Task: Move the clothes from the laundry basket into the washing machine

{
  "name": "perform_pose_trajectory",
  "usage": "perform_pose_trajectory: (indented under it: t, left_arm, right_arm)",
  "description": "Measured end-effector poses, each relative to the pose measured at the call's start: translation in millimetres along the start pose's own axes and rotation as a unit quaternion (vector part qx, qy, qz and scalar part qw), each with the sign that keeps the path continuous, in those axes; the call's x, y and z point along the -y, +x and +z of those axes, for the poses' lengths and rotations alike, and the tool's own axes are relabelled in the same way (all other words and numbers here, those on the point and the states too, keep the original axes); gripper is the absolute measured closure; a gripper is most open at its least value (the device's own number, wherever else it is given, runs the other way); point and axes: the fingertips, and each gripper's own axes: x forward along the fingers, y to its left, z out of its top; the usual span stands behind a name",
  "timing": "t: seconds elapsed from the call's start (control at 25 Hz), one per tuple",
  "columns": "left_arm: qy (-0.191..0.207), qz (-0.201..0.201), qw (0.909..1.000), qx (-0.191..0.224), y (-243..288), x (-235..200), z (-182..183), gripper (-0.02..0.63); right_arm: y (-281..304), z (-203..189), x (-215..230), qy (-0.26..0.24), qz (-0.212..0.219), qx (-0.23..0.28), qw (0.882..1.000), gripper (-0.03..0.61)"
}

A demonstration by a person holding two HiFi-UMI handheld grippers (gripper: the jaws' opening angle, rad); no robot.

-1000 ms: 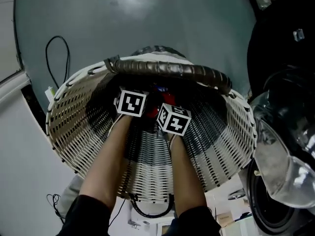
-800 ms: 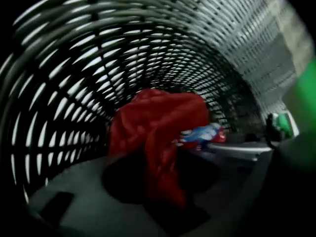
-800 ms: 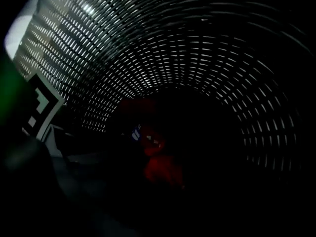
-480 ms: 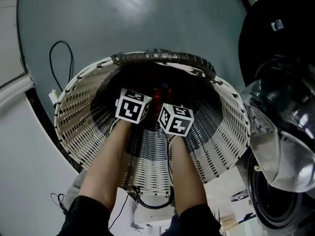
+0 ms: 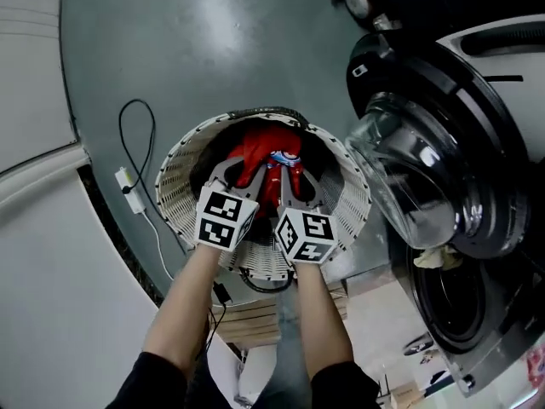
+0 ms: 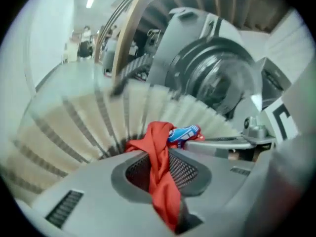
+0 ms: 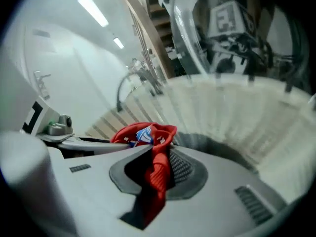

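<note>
Together, left gripper [image 5: 238, 170] and right gripper [image 5: 295, 177] clamped on red garment [image 5: 258, 150], over wicker basket [image 5: 173, 204]

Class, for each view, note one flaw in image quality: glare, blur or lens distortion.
Head view: bright glare on the washer door glass. Left gripper view: laundry basket streaked with blur, red garment sharp, corners dark and rounded. Right gripper view: basket weave smeared, strip lights blown out.
</note>
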Motion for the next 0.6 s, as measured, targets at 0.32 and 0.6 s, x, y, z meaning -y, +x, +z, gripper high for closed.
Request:
perform_pose_trajectory:
  t: [0.32,0.6]
  left_arm:
    - [0.062,-0.023,0.9948,0.078,-110,58,83,0.525]
    - [0.140,-0.032,0.9806,0.133,-197,96,174,0.525]
  right_arm:
    - [-112,91,-60,-0.025,0.007,0.096,0.995,0.514]
    - [-188,183,-111,-0.039,0.014,0.175,0.984,0.514]
